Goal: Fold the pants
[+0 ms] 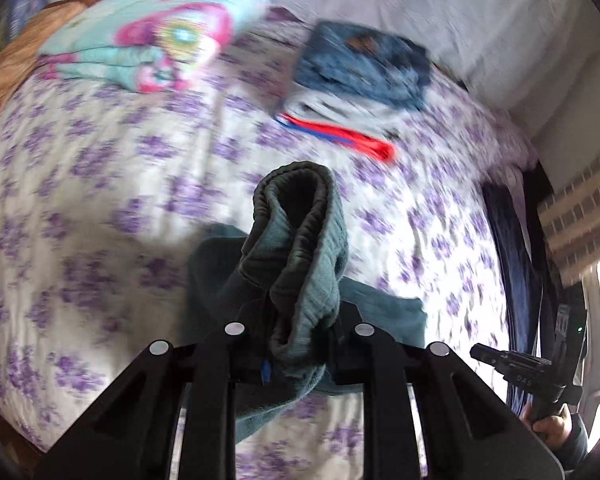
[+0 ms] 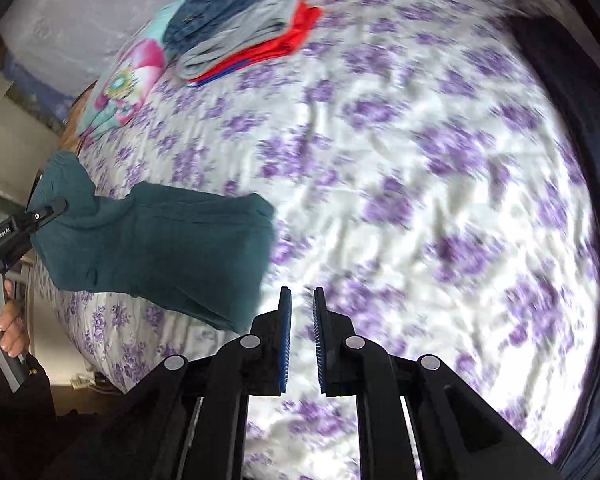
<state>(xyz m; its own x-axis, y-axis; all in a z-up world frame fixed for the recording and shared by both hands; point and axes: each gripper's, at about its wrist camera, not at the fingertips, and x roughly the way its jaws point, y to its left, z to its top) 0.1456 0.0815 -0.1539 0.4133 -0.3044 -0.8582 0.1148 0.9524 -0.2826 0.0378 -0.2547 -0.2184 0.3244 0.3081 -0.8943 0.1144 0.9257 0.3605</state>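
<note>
Pinching a bunched fold of the teal pants [image 1: 300,248] above the flowered bedspread [image 1: 100,184], the left gripper [image 1: 300,320] hides its own fingertips in cloth, and the folded clothes stack [image 1: 356,76] beyond is blurred. From the right wrist, the right gripper [image 2: 302,320] hovers over the bedspread with its jaws slightly parted, holding nothing, while the pants hang from the left gripper at the frame's left edge.

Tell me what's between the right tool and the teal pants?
Only bare floral bedsheet, per the right wrist view; right tool is open, teal pants hang from left tool.
</note>
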